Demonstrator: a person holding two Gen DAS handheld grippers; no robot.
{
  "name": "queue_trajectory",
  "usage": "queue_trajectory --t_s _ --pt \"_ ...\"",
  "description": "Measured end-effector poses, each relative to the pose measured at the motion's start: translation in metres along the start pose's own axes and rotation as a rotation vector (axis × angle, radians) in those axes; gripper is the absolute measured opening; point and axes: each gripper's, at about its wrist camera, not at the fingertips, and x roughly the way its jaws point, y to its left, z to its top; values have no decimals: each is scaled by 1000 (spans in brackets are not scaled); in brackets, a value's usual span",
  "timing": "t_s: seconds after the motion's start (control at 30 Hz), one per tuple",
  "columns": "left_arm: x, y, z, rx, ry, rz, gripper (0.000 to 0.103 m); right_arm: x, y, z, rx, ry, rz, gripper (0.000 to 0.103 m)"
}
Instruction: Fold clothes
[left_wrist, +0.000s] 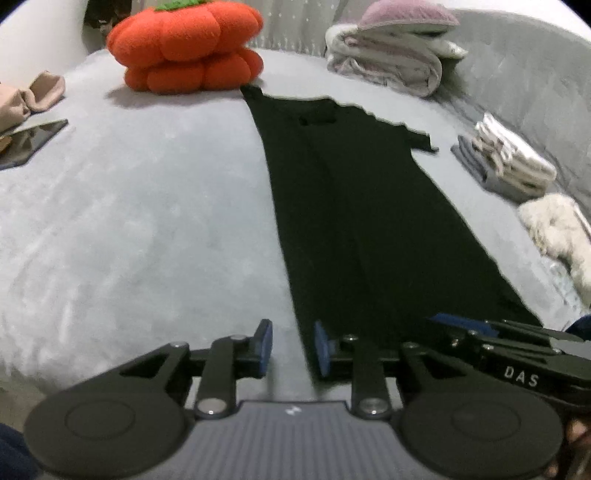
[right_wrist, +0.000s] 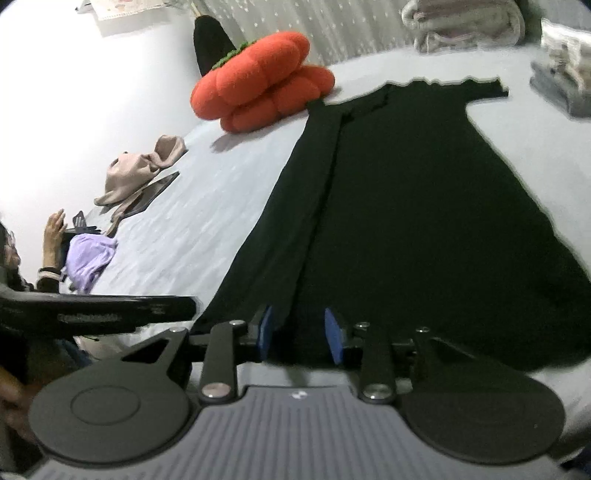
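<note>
Setting: a grey bed (left_wrist: 129, 206) with a curtain behind, an orange pumpkin cushion (left_wrist: 188, 44) at the far end and stacks of folded laundry (left_wrist: 509, 158) along the right edge.
Garment: a black dress (left_wrist: 362, 206) lies flat and lengthwise on the bed, its left side already turned in along a straight crease, one short sleeve out to the right, hem nearest the cameras.
Left hand-held gripper (left_wrist: 293, 345): jaws apart over the hem's left edge, nothing pinched.
Right hand-held gripper (right_wrist: 298, 334): jaws apart over the hem near the crease, pads clear of the cloth.
Step in hand: likely the right-side fold.
How to do it well: take hem and shoulder together, carry them over evenly, lay the edge parallel to the crease, tuck in the sleeve.
Risk: thin knit may bunch.
</note>
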Motion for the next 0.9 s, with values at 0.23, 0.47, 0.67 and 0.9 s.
queue_trajectory --t_s 0.23,0.47,0.67,0.9 --pt "22 -9 29 32 -23 -43 32 14 14 8 -82 -9 81 29" --pt "85 -56 70 305 -65 10 32 23 5 -7 -90 63 -25 12" --pt "132 -67 57 359 -21 14 32 10 -12 -8 -41 71 -46 11" --pt "111 -71 62 378 -72 22 32 -13 -31 15 47 -22 -118 22"
